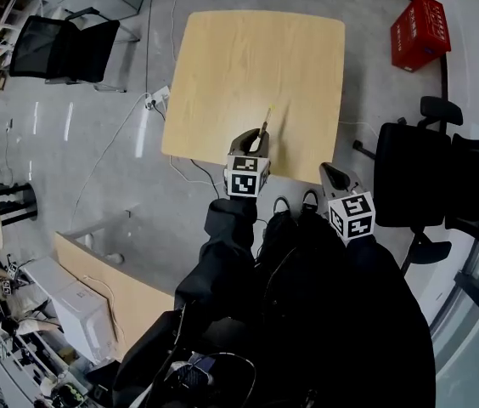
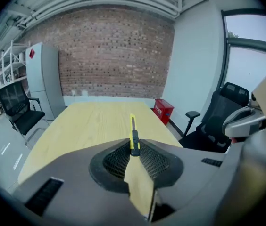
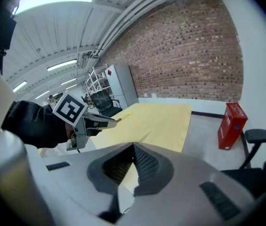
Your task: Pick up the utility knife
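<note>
The utility knife (image 1: pixel 265 124), yellow with a black slider, is clamped in my left gripper (image 1: pixel 256 143) and lifted over the near edge of the light wooden table (image 1: pixel 256 49). In the left gripper view the knife (image 2: pixel 132 126) sticks straight out between the pads of the left gripper (image 2: pixel 134 152), pointing along the tabletop. My right gripper (image 1: pixel 331 175) hangs to the right, off the table's near corner. In its own view, the right gripper (image 3: pixel 134 147) has its tips together with nothing between them. It also sees the left gripper (image 3: pixel 105 120) with the knife (image 3: pixel 122 117).
A red crate (image 1: pixel 419 31) stands on the floor at the table's far right. Black office chairs sit at the right (image 1: pixel 431 172) and far left (image 1: pixel 61 48). A power strip (image 1: pixel 156 99) with cables lies left of the table. A second wooden table (image 1: pixel 129 300) is at the lower left.
</note>
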Demonstrator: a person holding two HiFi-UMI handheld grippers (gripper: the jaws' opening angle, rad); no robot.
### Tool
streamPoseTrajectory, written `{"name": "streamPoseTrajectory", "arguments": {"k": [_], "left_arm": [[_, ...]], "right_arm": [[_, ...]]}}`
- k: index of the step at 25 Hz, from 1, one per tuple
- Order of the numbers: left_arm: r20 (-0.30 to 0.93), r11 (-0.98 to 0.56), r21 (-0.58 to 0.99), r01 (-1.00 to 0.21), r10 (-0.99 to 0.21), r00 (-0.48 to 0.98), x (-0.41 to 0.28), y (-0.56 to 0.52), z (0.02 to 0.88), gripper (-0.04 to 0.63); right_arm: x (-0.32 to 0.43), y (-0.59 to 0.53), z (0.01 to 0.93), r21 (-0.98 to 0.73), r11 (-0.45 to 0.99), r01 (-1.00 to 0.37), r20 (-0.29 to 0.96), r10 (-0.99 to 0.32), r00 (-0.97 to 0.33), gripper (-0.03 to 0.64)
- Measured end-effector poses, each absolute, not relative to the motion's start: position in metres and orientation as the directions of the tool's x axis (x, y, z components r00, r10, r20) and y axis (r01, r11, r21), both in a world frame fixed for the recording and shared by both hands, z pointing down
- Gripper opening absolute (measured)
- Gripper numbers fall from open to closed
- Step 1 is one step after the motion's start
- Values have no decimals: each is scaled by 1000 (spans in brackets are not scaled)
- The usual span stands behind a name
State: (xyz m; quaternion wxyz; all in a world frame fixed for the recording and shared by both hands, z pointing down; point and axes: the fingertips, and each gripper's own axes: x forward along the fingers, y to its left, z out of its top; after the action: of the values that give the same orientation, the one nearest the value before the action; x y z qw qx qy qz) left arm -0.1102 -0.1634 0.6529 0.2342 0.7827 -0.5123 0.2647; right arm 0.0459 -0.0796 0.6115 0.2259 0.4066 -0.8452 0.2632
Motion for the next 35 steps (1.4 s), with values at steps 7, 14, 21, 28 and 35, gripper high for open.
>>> {"name": "streamPoseTrajectory", "arguments": {"k": [7, 14, 21, 28, 35], "left_arm": [[499, -316, 76, -946, -809, 311, -122, -165, 564, 67], [361, -277, 49, -960, -891, 275, -134, -154, 485, 67], [277, -257, 33, -966, -926, 256, -148, -142, 428, 66], [218, -244, 17, -970, -946, 242, -157, -137, 396, 66], [162, -243, 7, -970, -957, 241, -162, -137, 367, 66]], "right_arm": [[39, -92, 557, -235, 562, -793, 489, -637, -596, 3], [25, -96, 496, -182, 613, -769, 369, -683, -631, 3], [11, -100, 449, -154, 638, -755, 287, -702, -652, 3], [1, -98, 413, -109, 662, -742, 220, -712, -667, 3], [-3, -102, 387, -81, 653, -753, 167, -736, -656, 3]]}}
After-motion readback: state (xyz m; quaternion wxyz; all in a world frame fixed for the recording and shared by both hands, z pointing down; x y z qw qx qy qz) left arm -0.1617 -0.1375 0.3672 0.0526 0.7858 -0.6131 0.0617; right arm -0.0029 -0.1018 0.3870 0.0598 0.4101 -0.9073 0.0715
